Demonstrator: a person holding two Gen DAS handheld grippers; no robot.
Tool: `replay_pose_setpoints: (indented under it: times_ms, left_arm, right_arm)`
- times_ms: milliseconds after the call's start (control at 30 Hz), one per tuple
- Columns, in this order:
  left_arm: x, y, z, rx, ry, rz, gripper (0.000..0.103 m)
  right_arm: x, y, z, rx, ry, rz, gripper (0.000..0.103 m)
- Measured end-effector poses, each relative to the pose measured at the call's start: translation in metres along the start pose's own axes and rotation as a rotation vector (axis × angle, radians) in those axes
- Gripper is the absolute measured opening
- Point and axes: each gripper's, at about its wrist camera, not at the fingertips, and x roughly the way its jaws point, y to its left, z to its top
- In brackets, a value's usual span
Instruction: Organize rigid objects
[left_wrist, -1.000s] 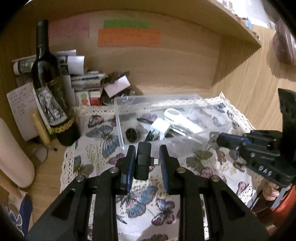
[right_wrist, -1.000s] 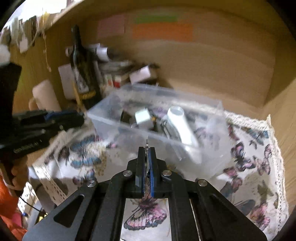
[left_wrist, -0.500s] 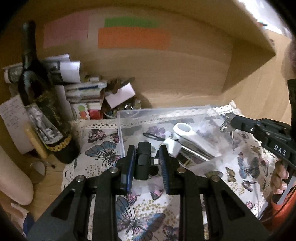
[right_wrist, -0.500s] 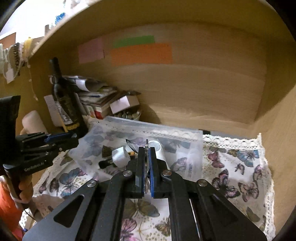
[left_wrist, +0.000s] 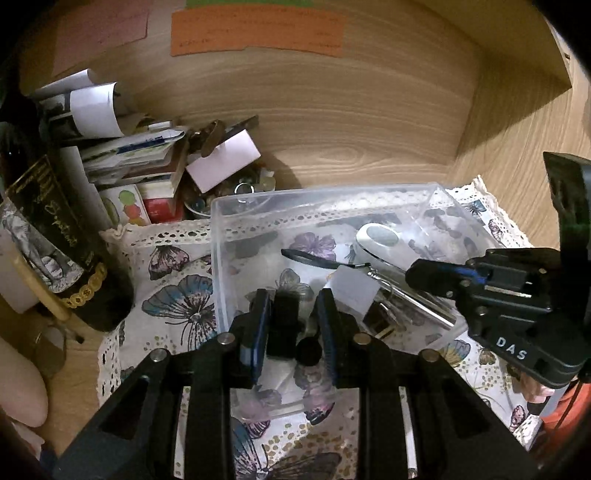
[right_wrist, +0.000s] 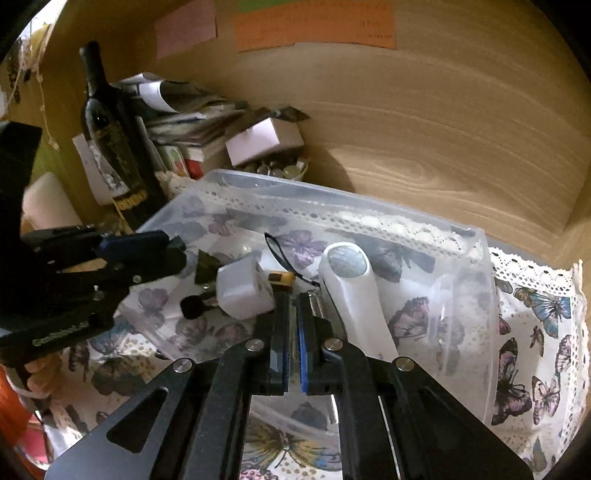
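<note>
Left wrist: left tool (left_wrist: 291, 325) clamps boxy black adapter (left_wrist: 282, 321) over clear plastic bin (left_wrist: 236, 206); right tool (right_wrist: 291, 343) closed.

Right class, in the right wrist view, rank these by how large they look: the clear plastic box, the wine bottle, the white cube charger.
1. clear plastic box, by far the largest.
2. wine bottle.
3. white cube charger, smallest, though it sits nearer the camera than the bottle.

Left view: the wine bottle (left_wrist: 55, 236) at the left edge loses its neck; writing on the orange note (left_wrist: 258, 29), top centre, is unreadable.
</note>
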Motion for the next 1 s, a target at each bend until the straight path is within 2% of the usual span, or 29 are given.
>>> replay_pose_setpoints:
  times_ms: [100,167,233,367,433,567,633,700,767,800,833,933,1000]
  left_arm:
    - [0.000,0.000,0.001,-0.006,0.003,-0.002,0.026]
    - [-0.003,0.002,0.001,-0.014,0.001,-0.005,0.028]
    - [-0.009,0.002,0.001,-0.019,-0.010,-0.004,0.030]
    - [-0.028,0.000,0.000,-0.018,-0.054,0.004,0.038]
    - [-0.042,-0.003,0.000,-0.014,-0.088,0.007,0.043]
    - [-0.073,-0.014,-0.003,0.003,-0.170,0.020,0.054]
    - [-0.090,-0.020,-0.005,0.007,-0.212,0.024,0.064]
    - [-0.106,-0.025,-0.008,0.012,-0.251,0.025,0.070]
    - [-0.123,-0.030,-0.011,0.013,-0.288,0.028,0.082]
    - [-0.130,-0.032,-0.013,0.010,-0.308,0.032,0.092]
    - [-0.139,-0.034,-0.016,0.003,-0.332,0.036,0.099]
    - [-0.160,-0.039,-0.025,-0.007,-0.386,0.046,0.101]
    - [-0.169,-0.041,-0.029,-0.008,-0.405,0.048,0.102]
  right_arm:
    - [0.001,0.000,0.000,0.006,0.009,-0.009,0.006]
    - [-0.004,0.000,0.000,0.008,0.003,-0.013,0.017]
    - [-0.015,0.000,0.000,0.010,-0.031,-0.017,0.037]
    - [-0.045,0.005,-0.001,-0.004,-0.106,-0.050,0.044]
    - [-0.060,0.008,-0.001,-0.007,-0.144,-0.064,0.056]
    - [-0.101,0.015,-0.007,-0.015,-0.246,-0.099,0.066]
    - [-0.120,0.018,-0.011,-0.006,-0.290,-0.101,0.076]
    - [-0.137,0.021,-0.015,0.003,-0.331,-0.114,0.078]
    - [-0.154,0.025,-0.020,0.005,-0.369,-0.127,0.080]
    - [-0.160,0.027,-0.023,0.006,-0.385,-0.130,0.083]
    - [-0.170,0.029,-0.027,0.011,-0.409,-0.135,0.088]
    - [-0.188,0.035,-0.037,0.023,-0.461,-0.149,0.103]
    - [-0.197,0.038,-0.042,0.029,-0.485,-0.161,0.103]
